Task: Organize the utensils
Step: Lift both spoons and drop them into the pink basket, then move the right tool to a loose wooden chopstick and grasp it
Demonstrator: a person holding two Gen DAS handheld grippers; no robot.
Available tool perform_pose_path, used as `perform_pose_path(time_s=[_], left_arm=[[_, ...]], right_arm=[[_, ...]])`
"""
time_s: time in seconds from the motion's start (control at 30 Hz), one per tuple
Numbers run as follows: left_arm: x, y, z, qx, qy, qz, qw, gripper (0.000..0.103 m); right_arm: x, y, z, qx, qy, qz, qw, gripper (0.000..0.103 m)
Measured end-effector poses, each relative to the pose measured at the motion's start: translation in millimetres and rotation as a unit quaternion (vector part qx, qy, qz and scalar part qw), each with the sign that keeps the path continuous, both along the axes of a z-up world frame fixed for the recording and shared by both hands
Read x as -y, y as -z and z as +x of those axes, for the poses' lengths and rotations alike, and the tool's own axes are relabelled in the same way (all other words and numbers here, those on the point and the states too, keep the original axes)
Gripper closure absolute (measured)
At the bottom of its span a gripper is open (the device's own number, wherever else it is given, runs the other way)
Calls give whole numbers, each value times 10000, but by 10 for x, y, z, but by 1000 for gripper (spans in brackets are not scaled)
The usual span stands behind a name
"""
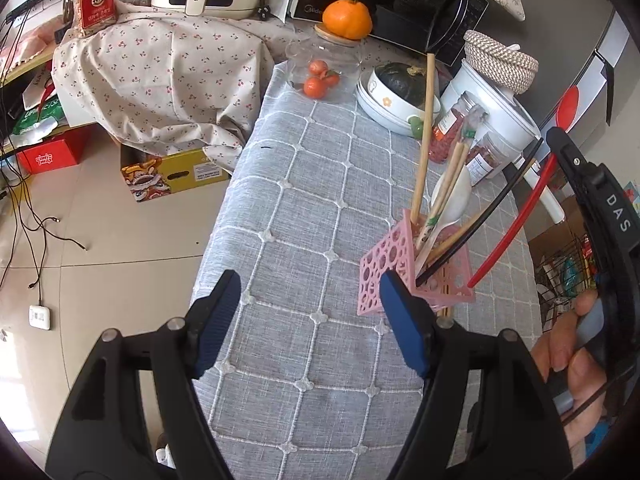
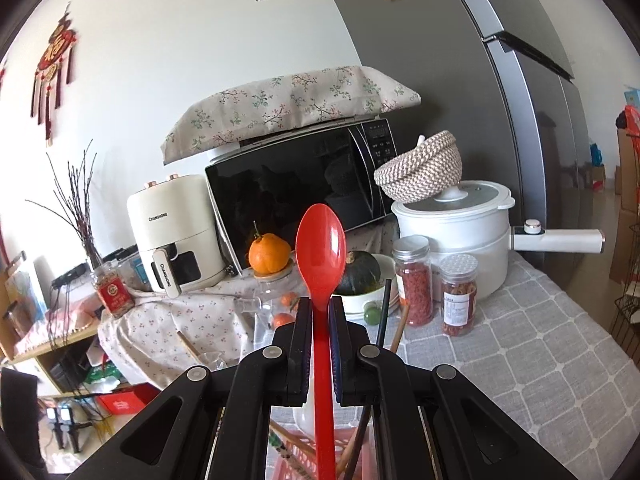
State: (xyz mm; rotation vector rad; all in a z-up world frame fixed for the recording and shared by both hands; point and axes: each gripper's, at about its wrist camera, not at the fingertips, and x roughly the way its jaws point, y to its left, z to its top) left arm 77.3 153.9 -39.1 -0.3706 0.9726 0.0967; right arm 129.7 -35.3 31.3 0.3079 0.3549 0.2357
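A: Left wrist view, item by item, please.

B: Landmark: pink holder (image 1: 416, 276), perforated, standing on the grey quilted cloth (image 1: 304, 208). Inside it: a long wooden handle (image 1: 424, 136), chopsticks (image 1: 450, 178), a white spoon (image 1: 452, 204), a black utensil (image 1: 480, 220). My left gripper (image 1: 310, 320) hangs just in front of the holder, jaws spread, nothing between them; its right pad overlaps the holder's near corner, and I can't tell whether it touches. To the right of the holder, the red spoon (image 1: 516, 220) slants up in the right gripper (image 1: 576, 160), a hand (image 1: 568, 356) on the grip below.

A: Right wrist view?

B: Right gripper (image 2: 320, 320) clamped on the red spoon (image 2: 320, 248) at the neck, bowl upward, handle running down toward the holder's rim (image 2: 304, 456) directly beneath. Microwave (image 2: 304, 184) and white pot (image 2: 460, 240) stand well behind the holder.

A: Handling notes?

B: I judge the spoon light, stiff plastic, glossy, so likely slippery; the grip on the narrow neck suits it. The holder looks light and tippable; I'd steady it by a side wall.
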Motion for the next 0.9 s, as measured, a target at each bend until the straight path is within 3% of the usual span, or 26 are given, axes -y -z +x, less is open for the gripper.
perform_pose_path(time_s=[0.3,0.5,0.67,0.73,0.9], left_arm=[[-3,27,35,-17,24,27,10000,30],[40,44,48,4,87,116,9999,30],[98,29,42,35,151,154,9998,30],[138,34,37,24,203,152,9997,29],[225,70,27,-68,299,173,9994,28]], right_arm=[[-154,214,-34,268,415,-340,9982,95],[-95,400,-42,-41,457,-202,9987,93],[31,354,-65,-142,377,-148,9991,80],[97,288,-79,-139,336,-144,9992,68],[320,101,-91,-271,270,-224,9990,58]])
